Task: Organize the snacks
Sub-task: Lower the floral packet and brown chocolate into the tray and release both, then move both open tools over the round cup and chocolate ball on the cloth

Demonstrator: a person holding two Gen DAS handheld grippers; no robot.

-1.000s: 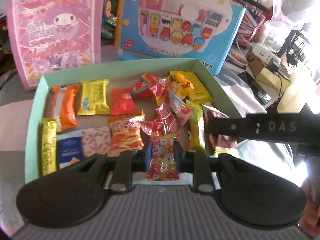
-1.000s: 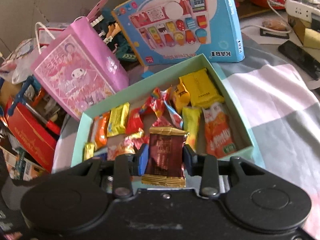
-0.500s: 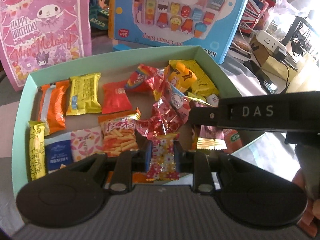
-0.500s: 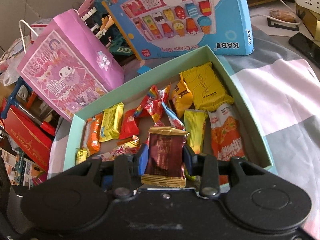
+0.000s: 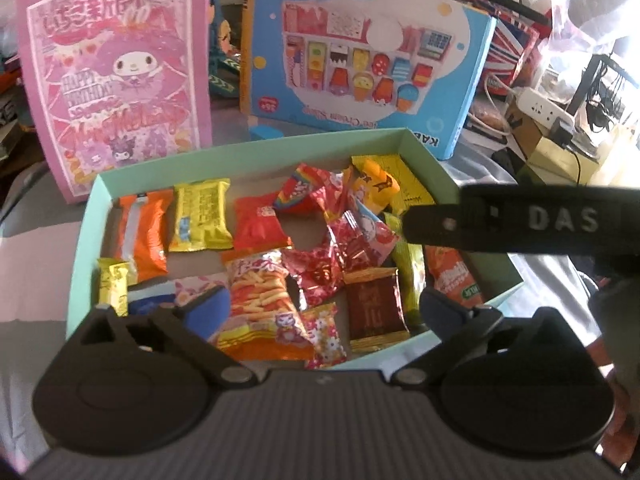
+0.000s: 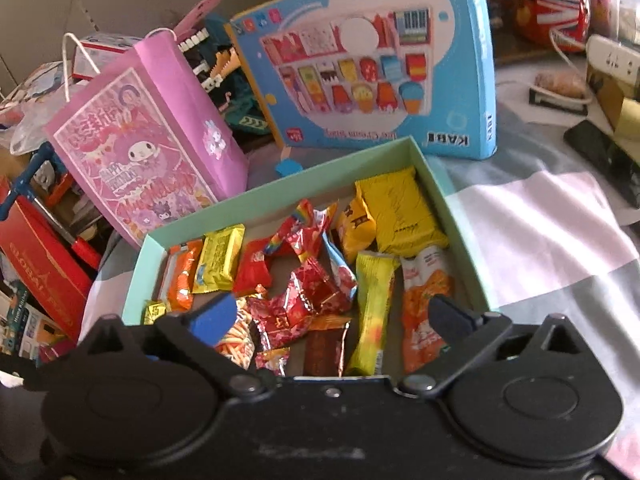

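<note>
Opening over the near edge of the mint box (image 5: 86, 240), your left tongs (image 5: 320, 308) grip nothing; the floral candy (image 5: 324, 334) lies loose below between the fingers. Your right tongs (image 6: 332, 314) are opening too, with the brown foil snack (image 6: 324, 348) lying free under them in the box. Farther back stand the pink bag (image 6: 148, 148) and blue toy box (image 6: 372, 72).

One mint box (image 5: 86, 240), two yellow bars (image 6: 374, 312), one toy carton (image 5: 460, 80).
</note>
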